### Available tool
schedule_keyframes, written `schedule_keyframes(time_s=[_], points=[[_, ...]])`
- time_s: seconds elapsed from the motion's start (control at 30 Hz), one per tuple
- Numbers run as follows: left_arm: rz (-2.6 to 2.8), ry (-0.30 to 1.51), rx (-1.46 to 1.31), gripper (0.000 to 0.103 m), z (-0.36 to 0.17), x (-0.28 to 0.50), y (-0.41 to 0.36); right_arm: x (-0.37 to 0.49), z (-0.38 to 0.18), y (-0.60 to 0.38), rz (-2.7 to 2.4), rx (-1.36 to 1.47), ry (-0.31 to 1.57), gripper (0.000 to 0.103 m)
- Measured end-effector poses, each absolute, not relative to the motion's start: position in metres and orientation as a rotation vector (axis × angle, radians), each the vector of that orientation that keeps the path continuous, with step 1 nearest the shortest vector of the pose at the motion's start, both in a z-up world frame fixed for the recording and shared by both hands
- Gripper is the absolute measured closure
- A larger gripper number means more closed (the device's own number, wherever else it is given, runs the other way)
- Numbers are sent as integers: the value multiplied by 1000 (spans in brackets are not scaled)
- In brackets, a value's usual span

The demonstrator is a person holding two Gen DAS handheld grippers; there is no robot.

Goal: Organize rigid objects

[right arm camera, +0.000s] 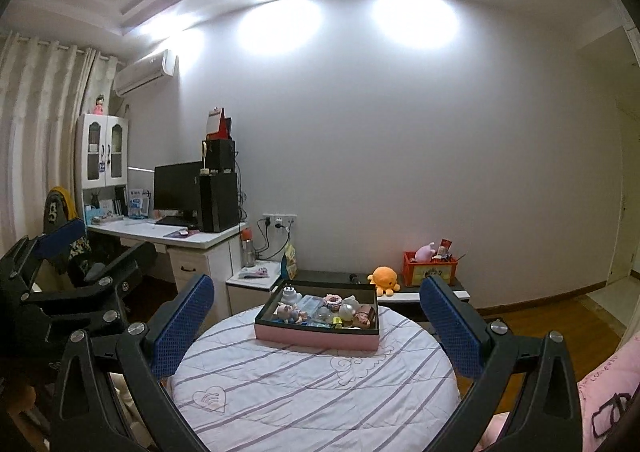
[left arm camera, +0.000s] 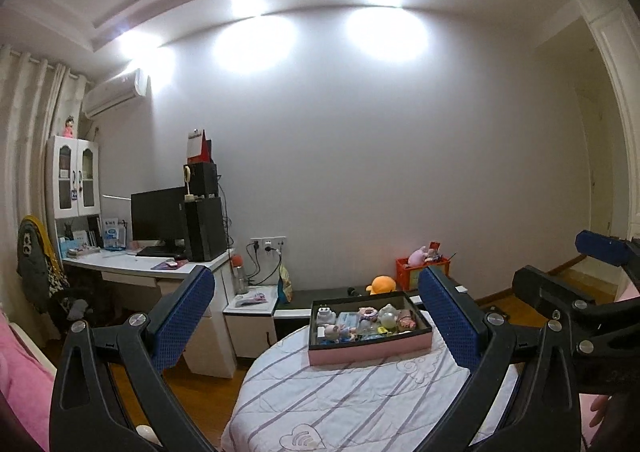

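A pink-sided box with a black rim sits at the far side of a round table covered in a white striped cloth. Inside it lie several small figurines and toys. My left gripper is open, raised over the table's near side, with nothing between its blue pads. My right gripper is open too and holds nothing. Each gripper shows at the edge of the other's view: the right gripper, the left gripper.
A white desk with a monitor and black tower stands at the left wall. A low bench behind the table carries an orange plush and a red crate. Pink bedding lies at the right, wooden floor around.
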State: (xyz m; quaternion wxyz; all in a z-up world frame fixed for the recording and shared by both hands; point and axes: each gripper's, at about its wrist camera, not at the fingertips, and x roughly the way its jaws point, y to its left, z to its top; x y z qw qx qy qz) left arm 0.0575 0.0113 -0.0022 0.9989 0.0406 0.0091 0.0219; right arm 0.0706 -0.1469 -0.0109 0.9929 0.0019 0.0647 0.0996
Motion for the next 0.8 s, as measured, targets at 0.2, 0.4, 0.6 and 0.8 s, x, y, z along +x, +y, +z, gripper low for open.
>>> schedule_keyframes(time_s=[0.2,0.4,0.6,0.8], points=[[38,-17,68,0,-2,35,13,46,-9,-144,180,-12,94,0],[71,-85,66,0,-4,14,11,30,-7,-144,177,-12,60,0],[92,-89,87,0,-5,6,12,23,-8,-141,180,-18,44,0],[95,-88,89,0,-4,6,11,22,-11,-140,186,-15,45,0]])
